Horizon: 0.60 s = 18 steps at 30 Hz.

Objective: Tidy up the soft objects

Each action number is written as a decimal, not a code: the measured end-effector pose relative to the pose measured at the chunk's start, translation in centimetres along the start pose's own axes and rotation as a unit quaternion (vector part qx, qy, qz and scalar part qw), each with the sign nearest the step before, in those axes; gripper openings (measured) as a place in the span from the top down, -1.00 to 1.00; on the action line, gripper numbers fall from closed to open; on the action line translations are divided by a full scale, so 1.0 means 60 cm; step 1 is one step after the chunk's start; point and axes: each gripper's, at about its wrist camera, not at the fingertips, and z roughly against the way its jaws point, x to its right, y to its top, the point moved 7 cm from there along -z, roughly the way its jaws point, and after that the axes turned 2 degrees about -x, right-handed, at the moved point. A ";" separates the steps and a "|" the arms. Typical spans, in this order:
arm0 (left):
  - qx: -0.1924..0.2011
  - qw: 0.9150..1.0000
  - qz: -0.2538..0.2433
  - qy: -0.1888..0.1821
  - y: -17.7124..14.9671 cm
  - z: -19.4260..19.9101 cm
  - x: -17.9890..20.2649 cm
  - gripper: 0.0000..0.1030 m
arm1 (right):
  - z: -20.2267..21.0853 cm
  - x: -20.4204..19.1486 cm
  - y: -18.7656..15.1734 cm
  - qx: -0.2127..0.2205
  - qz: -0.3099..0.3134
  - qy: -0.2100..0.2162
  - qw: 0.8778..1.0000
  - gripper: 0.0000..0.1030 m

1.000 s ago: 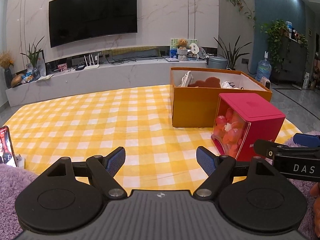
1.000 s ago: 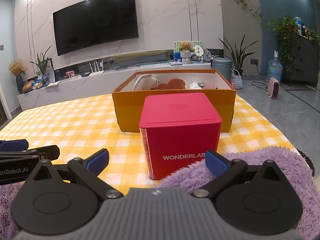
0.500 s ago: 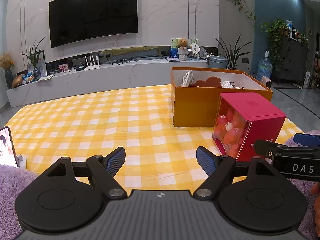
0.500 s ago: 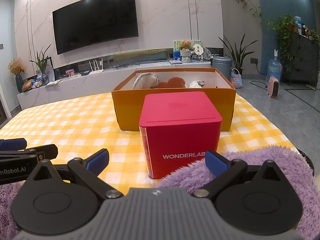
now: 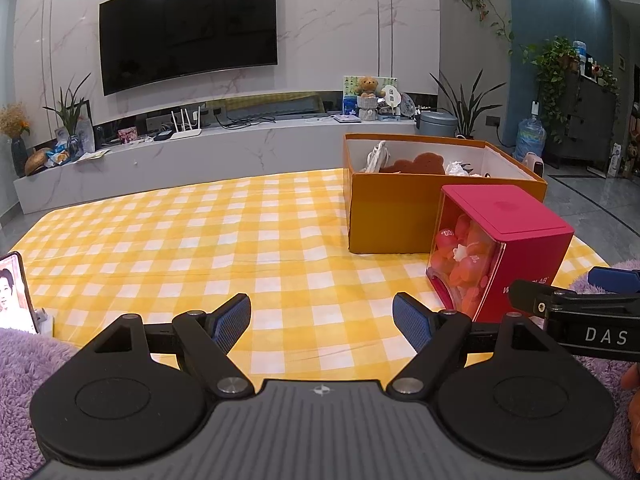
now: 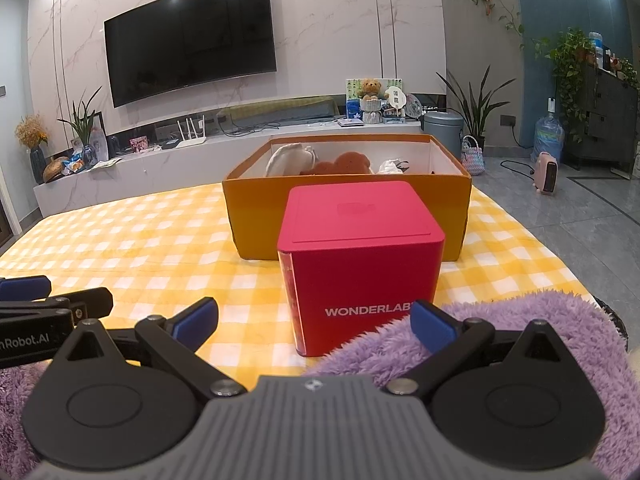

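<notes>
Left wrist view
- L gripper [image 5: 322,318]: fingers spread wide, nothing pinched; held low over the yellow checked cloth [image 5: 180,248].
- Orange box [image 5: 400,216]: seen ahead and to the right, open top. Soft items are seen inside: a brown plush [image 5: 416,163], a white pouch [image 5: 376,156], sth white and crumpled behind.
- Red cube box [image 5: 516,240]: standing just in front of the orange box; clear side wall shows red/orange balls [image 5: 460,256] packed within.
- Purple fleece [image 5: 16,364]: lying at the near left edge, beside a phone [image 5: 14,294].
- R gripper's finger [image 5: 568,312]: seen entering from the right.

Right wrist view
- R gripper [image 6: 314,320]: fingers spread, nothing between them; its right finger lies over the purple fleece [image 6: 520,320].
- Red cube box [image 6: 360,256]: dead ahead, "WONDERLAB" face toward the tool, near edge of it overlapped by fleece.
- Orange box [image 6: 348,208]: directly behind the cube, long axis running left-right.

Key relation
- Cube and orange box are lined up straight ahead of the R gripper, off to the right of the L; R judged nearer. Fleece is judged the closest loose soft item, directly under R.
</notes>
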 end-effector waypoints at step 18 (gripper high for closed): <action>0.000 1.000 -0.001 0.000 0.000 0.004 -0.003 -0.83 | 0.000 0.000 0.000 0.000 0.000 0.000 1.000 -0.95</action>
